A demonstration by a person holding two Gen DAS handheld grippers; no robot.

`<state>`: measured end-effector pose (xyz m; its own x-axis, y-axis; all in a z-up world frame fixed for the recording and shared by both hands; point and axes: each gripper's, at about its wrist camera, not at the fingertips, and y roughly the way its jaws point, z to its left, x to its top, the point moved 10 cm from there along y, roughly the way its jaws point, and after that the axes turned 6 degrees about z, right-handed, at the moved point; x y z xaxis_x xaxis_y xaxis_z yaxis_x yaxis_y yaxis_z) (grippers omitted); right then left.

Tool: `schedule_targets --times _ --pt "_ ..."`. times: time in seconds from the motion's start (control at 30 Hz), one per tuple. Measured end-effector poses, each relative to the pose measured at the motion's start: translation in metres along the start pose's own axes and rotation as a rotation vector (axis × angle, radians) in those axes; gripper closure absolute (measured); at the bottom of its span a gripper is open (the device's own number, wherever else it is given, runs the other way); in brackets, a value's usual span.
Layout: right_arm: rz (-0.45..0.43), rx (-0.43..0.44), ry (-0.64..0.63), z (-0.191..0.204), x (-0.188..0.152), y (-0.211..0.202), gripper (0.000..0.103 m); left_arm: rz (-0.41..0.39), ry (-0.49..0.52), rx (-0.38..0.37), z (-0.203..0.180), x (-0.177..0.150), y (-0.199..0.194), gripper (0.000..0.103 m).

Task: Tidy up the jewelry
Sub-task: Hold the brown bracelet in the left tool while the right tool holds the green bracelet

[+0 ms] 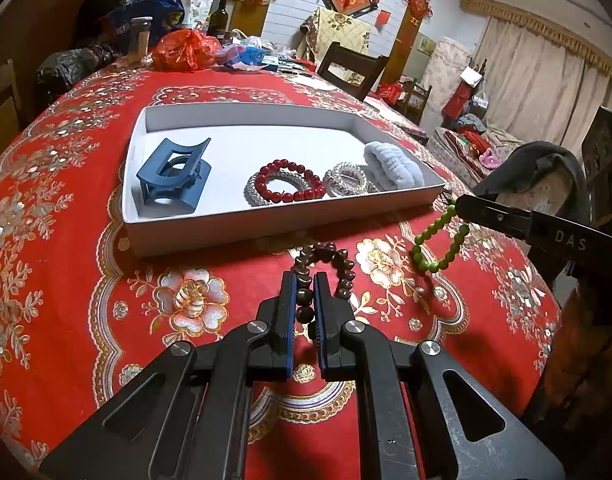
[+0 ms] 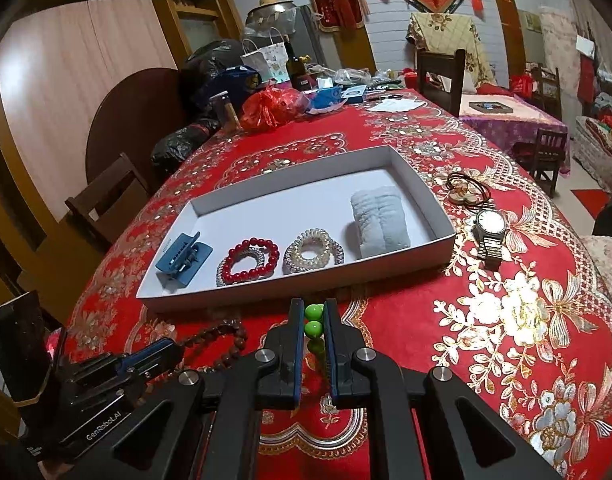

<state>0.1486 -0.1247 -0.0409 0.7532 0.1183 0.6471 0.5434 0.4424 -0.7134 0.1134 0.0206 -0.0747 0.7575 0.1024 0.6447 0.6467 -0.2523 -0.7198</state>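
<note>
My left fingers (image 1: 305, 280) are pinched shut on a brown bracelet (image 1: 326, 258) of knobbly heart-shaped beads; my right fingers (image 2: 314, 308) clamp a glossy green bead bracelet (image 1: 440, 242), which hangs free in the air. Just beyond both lies the shallow white cardboard tray (image 2: 265, 292) on the counter (image 2: 506, 320), whose cloth is red with gold and silver embroidered flowers. Inside sit a blue plastic claw clip (image 1: 173, 176), red beads (image 1: 289, 180), coiled clear ties (image 2: 312, 250) and a fluffy pale scrunchie (image 2: 380, 222). A metal watch (image 2: 490, 228) lies beside the tray.
</note>
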Motion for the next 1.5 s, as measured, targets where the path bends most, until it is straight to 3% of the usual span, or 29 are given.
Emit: schedule_targets --times 1.5 --pt "0.022 -0.051 -0.033 -0.0035 -0.0049 0.0064 0.094 -0.002 0.001 0.000 -0.0009 0.0000 -0.0003 0.096"
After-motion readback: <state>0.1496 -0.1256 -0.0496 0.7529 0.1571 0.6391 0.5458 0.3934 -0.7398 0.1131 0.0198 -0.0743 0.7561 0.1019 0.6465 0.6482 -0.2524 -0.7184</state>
